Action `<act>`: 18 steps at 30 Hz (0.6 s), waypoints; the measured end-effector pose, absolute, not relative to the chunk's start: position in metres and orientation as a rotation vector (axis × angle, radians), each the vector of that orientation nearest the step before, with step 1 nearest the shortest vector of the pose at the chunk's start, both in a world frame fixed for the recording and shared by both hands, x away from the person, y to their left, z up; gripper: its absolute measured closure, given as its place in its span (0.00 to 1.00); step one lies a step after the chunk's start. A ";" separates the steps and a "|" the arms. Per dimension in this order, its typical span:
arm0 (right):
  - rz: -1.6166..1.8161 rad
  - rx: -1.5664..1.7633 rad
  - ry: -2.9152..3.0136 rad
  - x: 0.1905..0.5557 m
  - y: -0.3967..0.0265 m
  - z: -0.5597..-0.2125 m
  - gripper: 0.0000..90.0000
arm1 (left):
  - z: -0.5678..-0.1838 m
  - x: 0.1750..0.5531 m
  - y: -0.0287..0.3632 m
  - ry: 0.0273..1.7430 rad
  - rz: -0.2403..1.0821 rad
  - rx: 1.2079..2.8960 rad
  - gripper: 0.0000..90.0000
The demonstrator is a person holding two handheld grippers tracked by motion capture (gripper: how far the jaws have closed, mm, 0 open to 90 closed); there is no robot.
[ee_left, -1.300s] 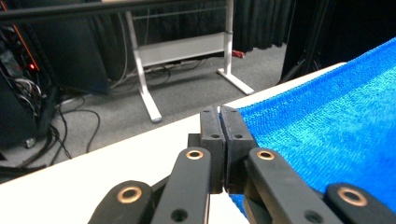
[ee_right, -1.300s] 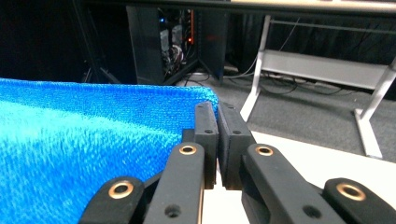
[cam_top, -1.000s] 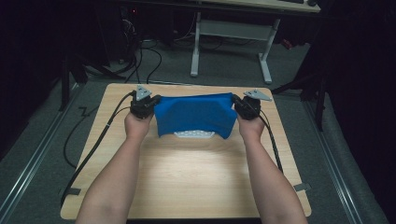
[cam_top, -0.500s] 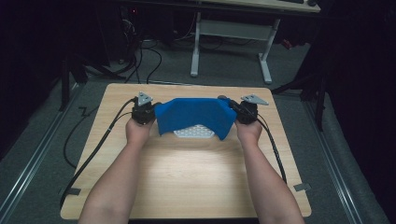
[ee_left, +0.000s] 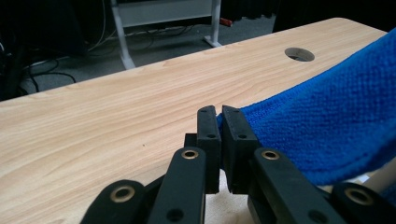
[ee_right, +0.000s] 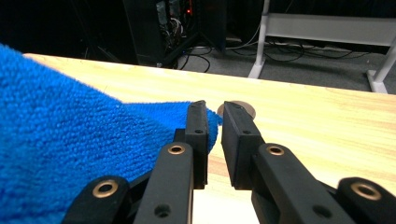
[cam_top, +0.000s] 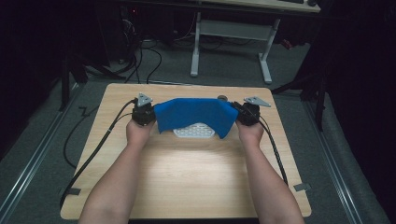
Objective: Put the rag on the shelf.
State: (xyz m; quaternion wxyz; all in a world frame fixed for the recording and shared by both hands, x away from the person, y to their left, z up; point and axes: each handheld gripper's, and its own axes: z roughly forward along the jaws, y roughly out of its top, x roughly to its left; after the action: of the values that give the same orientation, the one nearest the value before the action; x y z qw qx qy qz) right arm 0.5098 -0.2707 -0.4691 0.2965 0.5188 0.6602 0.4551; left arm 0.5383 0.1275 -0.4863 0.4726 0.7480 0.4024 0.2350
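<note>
While the blue cloth [cam_top: 194,114] lies spread across the far middle of the table [cam_top: 187,186], draped over a white perforated piece [cam_top: 194,132] whose near edge peeks out beneath it, the left gripper [cam_top: 150,113] sits at its left end and the right gripper [cam_top: 237,112] at its right end. Holding one corner on each side is what keeps the fabric stretched flat and level, so it comes down as a cover and not in a heap. Both pairs of jaws have just been opening, which reads as the letting-go step of the laying.

Seen along the right gripper [ee_right: 214,114], a clear gap stands between its jaws; the cloth [ee_right: 60,135] tapers to a corner that lies in that gap against one pad, no longer squeezed, so this tool is released. Along the left gripper [ee_left: 219,119] the gap is only a thin slit with a sliver of the cloth [ee_left: 327,126] in it, and I cannot tell whether the pads are pressing on it or merely flanking it.

Both hands rest low beside the cloth, near the round hole in the table [ee_left: 299,54], probably so the corners drop straight down without tugging the cover askew
</note>
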 end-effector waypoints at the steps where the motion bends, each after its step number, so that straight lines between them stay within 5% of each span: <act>1: 1.207 1.371 1.756 0.510 -0.271 -0.468 0.89 | -0.486 0.538 0.128 0.987 0.575 1.830 0.95; 18: 1.158 1.353 1.743 0.505 -0.279 -0.455 0.79 | -0.480 0.536 0.133 1.017 0.602 1.799 0.72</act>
State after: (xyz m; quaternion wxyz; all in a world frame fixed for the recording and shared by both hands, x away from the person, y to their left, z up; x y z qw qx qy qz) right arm 0.5053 -0.2795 -0.4551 0.3194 0.5144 0.6629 0.4404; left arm 0.5364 0.1328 -0.4801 0.4746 0.7357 0.4157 0.2463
